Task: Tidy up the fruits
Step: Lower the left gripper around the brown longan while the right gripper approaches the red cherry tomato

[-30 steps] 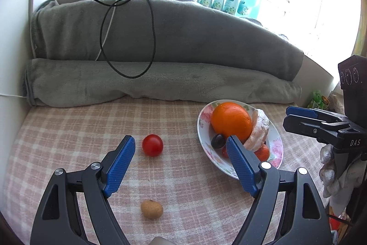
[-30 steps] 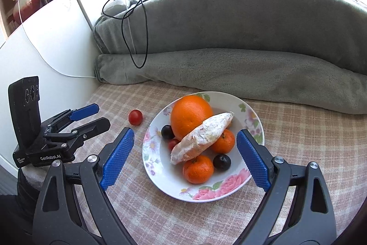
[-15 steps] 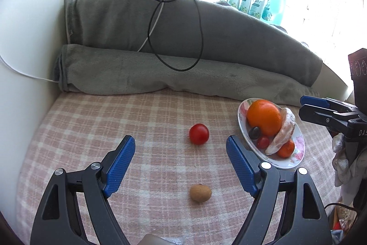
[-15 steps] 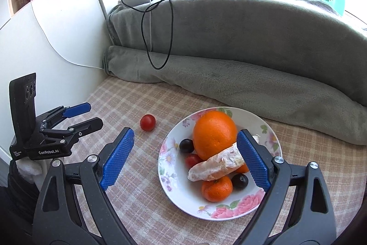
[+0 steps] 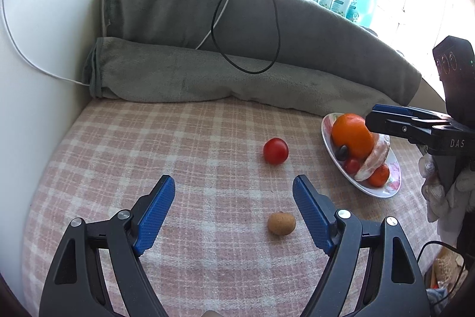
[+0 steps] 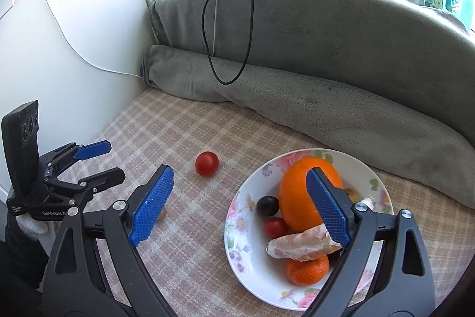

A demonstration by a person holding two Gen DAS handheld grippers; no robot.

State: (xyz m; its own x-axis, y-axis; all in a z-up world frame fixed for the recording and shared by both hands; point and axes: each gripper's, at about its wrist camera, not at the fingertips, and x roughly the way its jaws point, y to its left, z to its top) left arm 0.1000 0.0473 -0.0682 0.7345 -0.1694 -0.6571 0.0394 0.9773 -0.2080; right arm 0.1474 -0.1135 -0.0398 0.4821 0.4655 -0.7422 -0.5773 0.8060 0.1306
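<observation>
left gripper (image 5: 233,210) open above cloth; tomato (image 5: 275,151), brown fruit (image 5: 281,223) ahead.

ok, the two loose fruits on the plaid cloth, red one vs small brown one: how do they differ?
The red tomato is glossy and bright; the brown fruit is matte and tan.
The red tomato looks larger and rounder; the brown fruit is smaller and slightly oval.
The red tomato lies well ahead of the open left gripper; the brown fruit sits just inside its right finger.
Both rest on the cloth, outside the plate, ungripped.
</observation>
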